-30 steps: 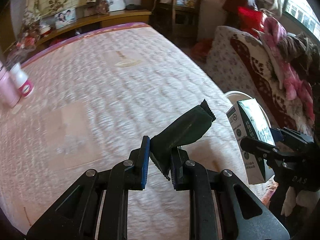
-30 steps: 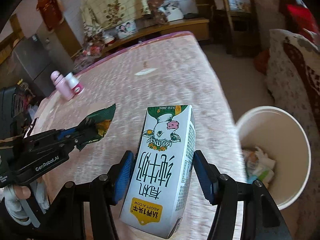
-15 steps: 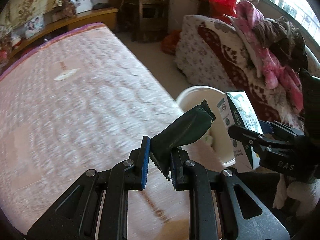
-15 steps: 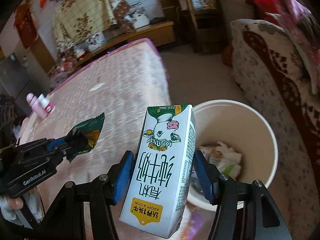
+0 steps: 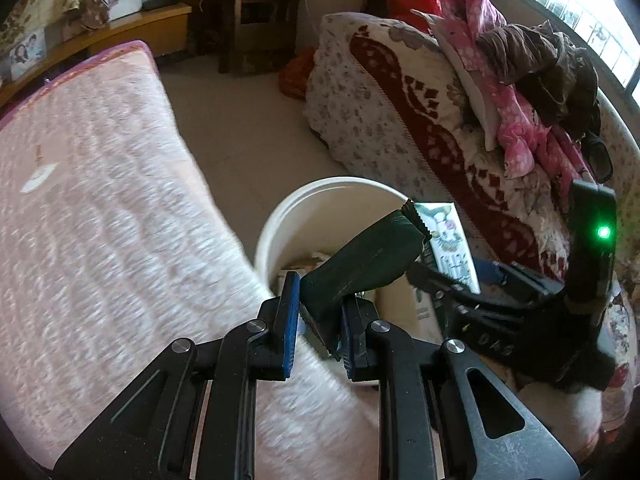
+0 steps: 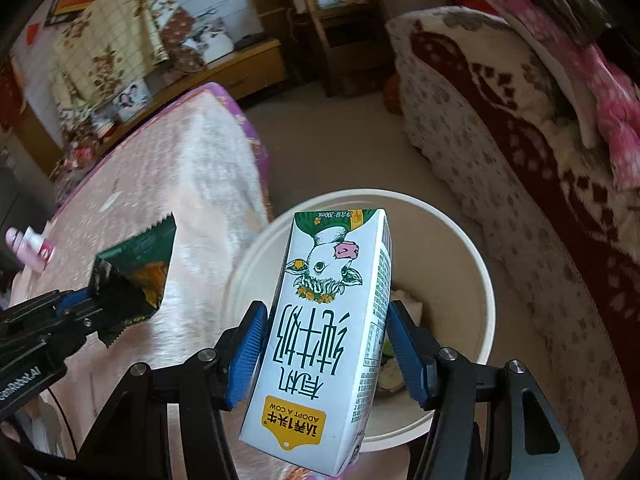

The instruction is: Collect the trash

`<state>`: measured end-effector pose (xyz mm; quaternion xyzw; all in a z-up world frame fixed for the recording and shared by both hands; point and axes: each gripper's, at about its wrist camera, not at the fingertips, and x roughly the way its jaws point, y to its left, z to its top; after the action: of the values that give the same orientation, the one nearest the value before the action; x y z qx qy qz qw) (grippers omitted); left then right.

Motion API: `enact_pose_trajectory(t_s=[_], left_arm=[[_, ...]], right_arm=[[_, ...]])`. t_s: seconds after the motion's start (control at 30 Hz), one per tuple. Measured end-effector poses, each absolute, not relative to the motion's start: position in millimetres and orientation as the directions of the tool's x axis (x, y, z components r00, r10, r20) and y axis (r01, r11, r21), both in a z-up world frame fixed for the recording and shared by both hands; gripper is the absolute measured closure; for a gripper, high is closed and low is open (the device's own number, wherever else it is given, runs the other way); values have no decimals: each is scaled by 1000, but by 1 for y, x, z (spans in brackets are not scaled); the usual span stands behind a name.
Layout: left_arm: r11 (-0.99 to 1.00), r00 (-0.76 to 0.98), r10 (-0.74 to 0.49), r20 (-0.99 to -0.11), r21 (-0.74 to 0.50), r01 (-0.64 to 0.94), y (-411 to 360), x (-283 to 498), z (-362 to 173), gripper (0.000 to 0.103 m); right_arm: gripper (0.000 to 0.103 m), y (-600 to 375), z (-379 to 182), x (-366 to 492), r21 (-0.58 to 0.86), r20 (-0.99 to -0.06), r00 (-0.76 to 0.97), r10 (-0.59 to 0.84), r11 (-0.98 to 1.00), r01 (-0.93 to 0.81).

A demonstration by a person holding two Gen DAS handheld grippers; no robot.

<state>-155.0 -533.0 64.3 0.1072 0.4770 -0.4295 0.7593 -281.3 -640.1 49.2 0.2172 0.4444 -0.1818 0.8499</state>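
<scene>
My left gripper (image 5: 318,316) is shut on a dark green snack wrapper (image 5: 368,256), held over the near rim of a white round trash bin (image 5: 276,220). My right gripper (image 6: 326,344) is shut on a white milk carton (image 6: 328,328) with a cow picture, held above the same bin (image 6: 476,264), which has crumpled trash at the bottom. The right gripper and carton (image 5: 452,240) show at the right in the left wrist view; the left gripper (image 6: 96,300) with the wrapper (image 6: 140,272) shows at the left in the right wrist view.
A pink quilted bed (image 5: 100,220) lies to the left of the bin, with pink bottles (image 6: 28,244) at its far side. A sofa with a patterned cover and piled clothes (image 5: 500,92) stands to the right. Wooden shelves (image 6: 332,20) stand at the back.
Both grippers have swung right, from over the bed to over the trash bin, each still holding its item.
</scene>
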Motion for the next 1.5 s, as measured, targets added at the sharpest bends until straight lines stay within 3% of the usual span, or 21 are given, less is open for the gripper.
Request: enact_pose_trajectory(t_s=[0.47, 0.57, 0.63, 0.7, 1.03, 1.33, 1.5], left_arm=[[627, 142, -537, -831, -281, 726, -563, -142, 40, 86], [626, 133, -545, -828, -295, 722, -560, -139, 39, 76], [621, 126, -557, -821, -311, 719, -556, -138, 40, 56], [615, 122, -573, -810, -328, 717, -553, -138, 43, 51], [621, 170, -574, -801, -291, 728, -532, -141, 56, 51], [694, 348, -523, -778, -152, 704, -484, -150, 79, 51], [728, 427, -528, -734, -132, 672, -436, -153, 93, 51]], right_arm=[[40, -678, 30, -288, 255, -841, 524, -133, 757, 601], [36, -681, 31, -292, 269, -833, 536, -136, 748, 607], [36, -681, 32, -293, 271, -831, 539, -139, 746, 608], [36, -680, 32, -293, 273, -830, 541, -137, 745, 609], [36, -675, 34, -295, 276, -822, 552, -139, 750, 601], [35, -643, 51, -286, 207, -806, 565, -173, 813, 544], [35, -609, 72, -281, 153, -781, 591, -202, 855, 495]])
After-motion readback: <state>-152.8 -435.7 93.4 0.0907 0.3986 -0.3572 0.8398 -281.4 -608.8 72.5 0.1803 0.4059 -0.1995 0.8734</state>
